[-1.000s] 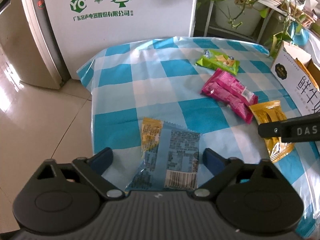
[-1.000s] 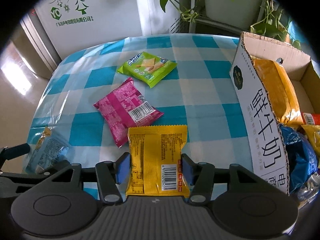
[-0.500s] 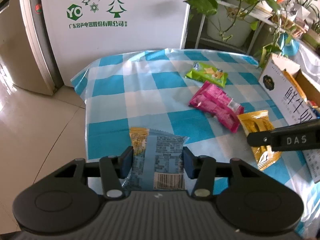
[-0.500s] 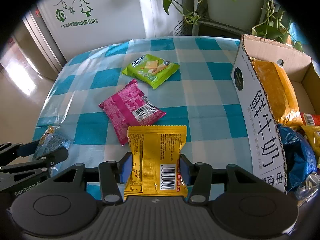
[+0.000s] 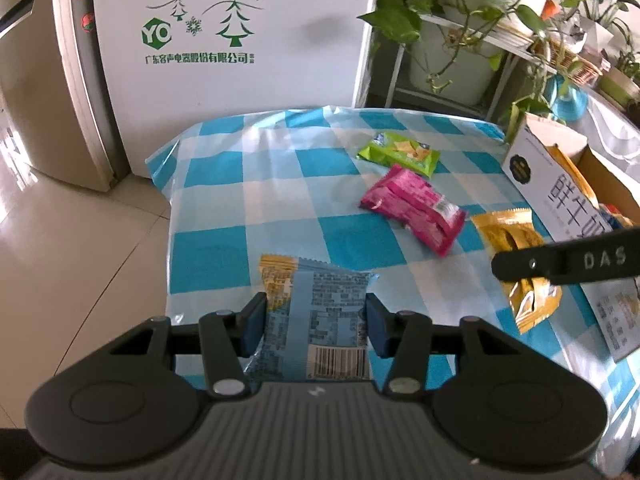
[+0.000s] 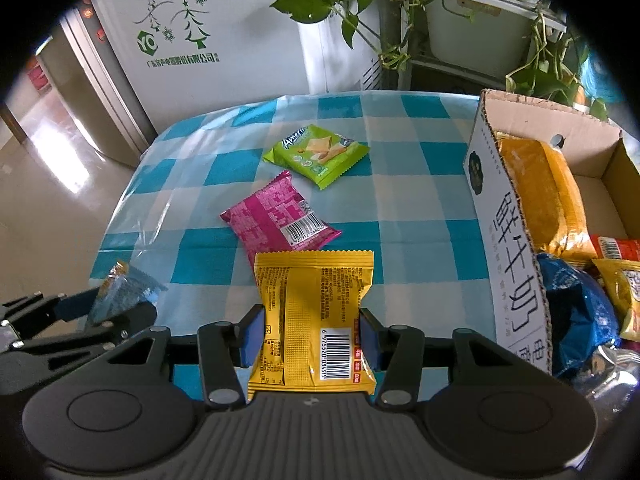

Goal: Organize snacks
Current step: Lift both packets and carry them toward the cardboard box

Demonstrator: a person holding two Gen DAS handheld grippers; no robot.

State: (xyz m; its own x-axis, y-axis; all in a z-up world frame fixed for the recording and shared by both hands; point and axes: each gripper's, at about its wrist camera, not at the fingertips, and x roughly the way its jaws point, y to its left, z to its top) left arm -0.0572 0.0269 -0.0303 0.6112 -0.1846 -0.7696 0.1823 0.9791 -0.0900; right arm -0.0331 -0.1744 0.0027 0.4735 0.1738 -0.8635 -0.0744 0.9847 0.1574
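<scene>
My left gripper (image 5: 315, 322) is shut on a light blue snack packet (image 5: 320, 320) with a yellow end, held just above the checked tablecloth (image 5: 224, 208) near its left edge. My right gripper (image 6: 311, 334) is shut on a yellow snack packet (image 6: 314, 312), barcode side up, also lifted off the cloth. A pink packet (image 6: 278, 216) and a green packet (image 6: 318, 154) lie flat on the cloth beyond both grippers. In the left wrist view the pink packet (image 5: 414, 208), green packet (image 5: 400, 152) and the right gripper's held yellow packet (image 5: 520, 264) show at right.
An open cardboard box (image 6: 508, 216) stands at the table's right side, holding several snack packets in orange, blue, red and yellow. A white appliance (image 5: 240, 32) and potted plants on a rack (image 5: 460, 40) stand behind the table. Tiled floor (image 5: 60, 240) lies to the left.
The left gripper's fingers closed onto the blue packet, which lay between open jaws a second ago. Both grippers have risen a little with their packets, and the table looks farther off.
</scene>
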